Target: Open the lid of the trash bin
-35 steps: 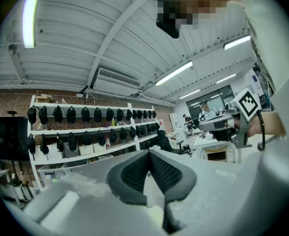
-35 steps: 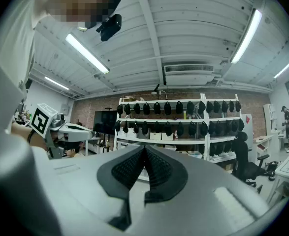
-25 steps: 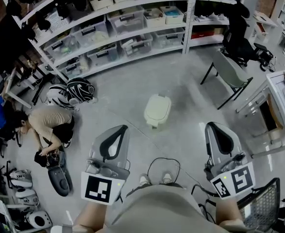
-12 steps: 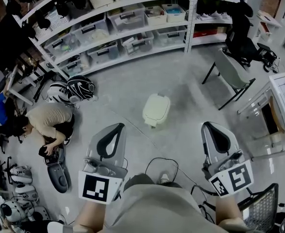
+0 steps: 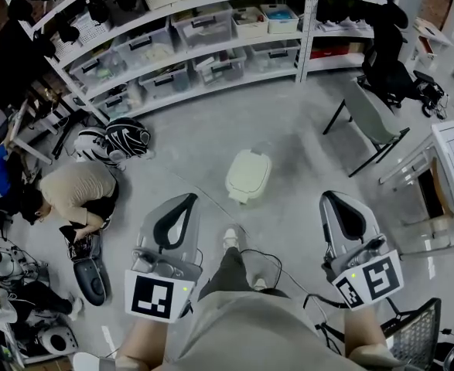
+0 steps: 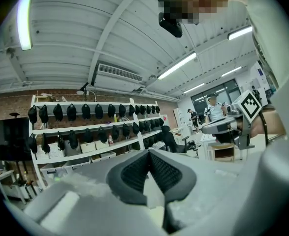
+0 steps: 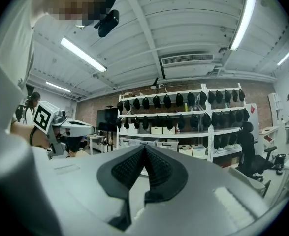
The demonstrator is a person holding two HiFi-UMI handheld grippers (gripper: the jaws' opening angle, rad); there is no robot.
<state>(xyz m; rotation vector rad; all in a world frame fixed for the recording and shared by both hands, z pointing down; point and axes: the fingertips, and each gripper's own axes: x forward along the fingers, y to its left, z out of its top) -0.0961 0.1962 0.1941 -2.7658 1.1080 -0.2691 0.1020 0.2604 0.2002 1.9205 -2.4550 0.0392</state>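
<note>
The trash bin (image 5: 249, 175) is a small pale green box with its lid down, standing on the grey floor in the head view, ahead of and between both grippers. My left gripper (image 5: 189, 198) is held low at the left, shut, with nothing between its pads. My right gripper (image 5: 332, 197) is at the right, also shut and empty. Both are well short of the bin. In the left gripper view the left gripper (image 6: 148, 152) points up at shelves and ceiling. The right gripper (image 7: 144, 147) does the same in its own view. Neither gripper view shows the bin.
Long shelves (image 5: 211, 45) with storage boxes run along the back. A person (image 5: 80, 192) crouches at the left near helmets (image 5: 118, 141). A chair (image 5: 370, 118) and a desk (image 5: 451, 168) stand at the right, a wire basket (image 5: 420, 327) at lower right. A cable (image 5: 261, 257) lies by my foot (image 5: 230, 238).
My leg has stepped forward toward the bin and the view has shifted slightly. Both grippers keep their pose and stay shut. The crouching person has moved a little.
</note>
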